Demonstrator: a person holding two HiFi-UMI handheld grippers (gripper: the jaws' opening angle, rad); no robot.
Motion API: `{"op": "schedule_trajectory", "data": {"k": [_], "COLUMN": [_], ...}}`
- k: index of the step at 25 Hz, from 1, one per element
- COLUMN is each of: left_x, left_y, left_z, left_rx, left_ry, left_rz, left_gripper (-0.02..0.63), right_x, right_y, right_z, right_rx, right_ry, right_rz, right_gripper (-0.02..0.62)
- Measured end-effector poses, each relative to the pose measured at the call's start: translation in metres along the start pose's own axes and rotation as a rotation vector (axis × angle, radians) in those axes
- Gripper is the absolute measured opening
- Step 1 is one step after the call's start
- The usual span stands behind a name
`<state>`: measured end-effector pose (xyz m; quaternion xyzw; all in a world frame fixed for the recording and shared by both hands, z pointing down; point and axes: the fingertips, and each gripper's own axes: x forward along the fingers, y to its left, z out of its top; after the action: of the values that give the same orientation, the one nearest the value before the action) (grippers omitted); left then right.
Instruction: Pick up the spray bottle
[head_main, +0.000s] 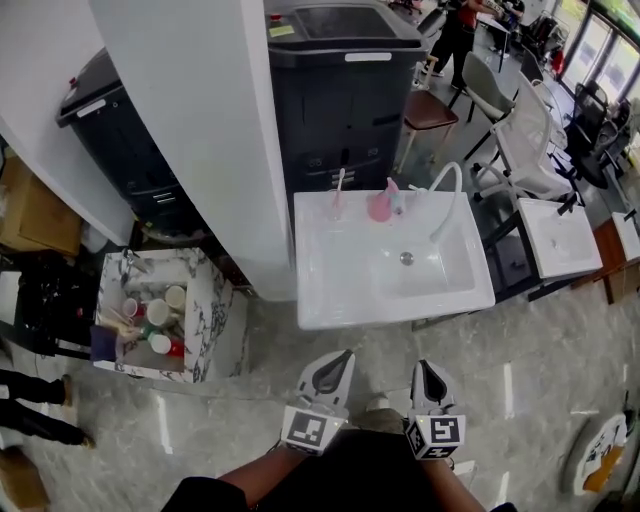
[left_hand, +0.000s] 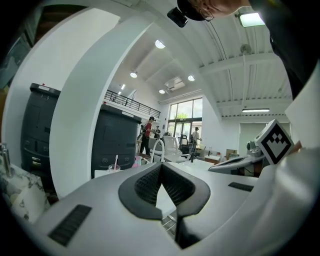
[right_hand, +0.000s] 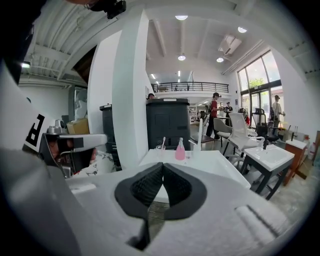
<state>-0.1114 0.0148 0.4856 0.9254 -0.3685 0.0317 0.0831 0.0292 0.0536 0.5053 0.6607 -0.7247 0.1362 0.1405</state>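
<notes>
- While both pairs of jaws are clenched on nothing, the grey left gripper (head_main: 338, 362) and grey right gripper (head_main: 428, 370) are held short of the white square washbasin (head_main: 330, 295).
- The pink plastic spray bottle (head_main: 381, 206) is seen upright on the basin's back rim.
- The approach is judged in hand; next, one pair of jaws must be opened and carried to the bottle.

No word, number or brand can be read anywhere. A white label (head_main: 368, 57) is seen on the front of the dark cabinet (head_main: 340, 110) and a yellow sticker (head_main: 281, 31) on its top. A second label (head_main: 91, 107) is seen on the left cabinet (head_main: 125, 140). Their print is too small to be made out. Only black-and-white square patterns are carried by the cube (head_main: 313, 429) on the left gripper (head_main: 340, 358) and the other cube (head_main: 435, 436) on the right gripper (head_main: 427, 368).
</notes>
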Motion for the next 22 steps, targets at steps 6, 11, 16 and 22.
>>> {"op": "schedule_trajectory", "data": {"k": [6, 11, 16, 22], "left_x": [0.013, 0.036, 0.075, 0.151], "left_y": [0.013, 0.027, 0.05, 0.063], "left_z": [0.0, 0.012, -0.002, 0.007], "left_rx": [-0.071, -0.092, 0.016, 0.013], "left_ry": [-0.002, 0.006, 0.042, 0.085], "left_rz": [0.047, 0.086, 0.115, 0.105], "left_gripper": [0.017, 0.017, 0.017, 0.017], "right_x": [0.022, 0.05, 0.092, 0.141], "right_y": [0.002, -0.008, -0.029, -0.07], "right_z": [0.002, 0.018, 0.04, 0.071], "right_rx": [0.021, 0.059, 0.046, 0.06], "right_ry": [0.003, -0.027, -0.054, -0.087], "right_rz": [0.024, 0.039, 0.064, 0.078], "right_gripper": [-0.002, -0.002, -0.002, -0.002]}}
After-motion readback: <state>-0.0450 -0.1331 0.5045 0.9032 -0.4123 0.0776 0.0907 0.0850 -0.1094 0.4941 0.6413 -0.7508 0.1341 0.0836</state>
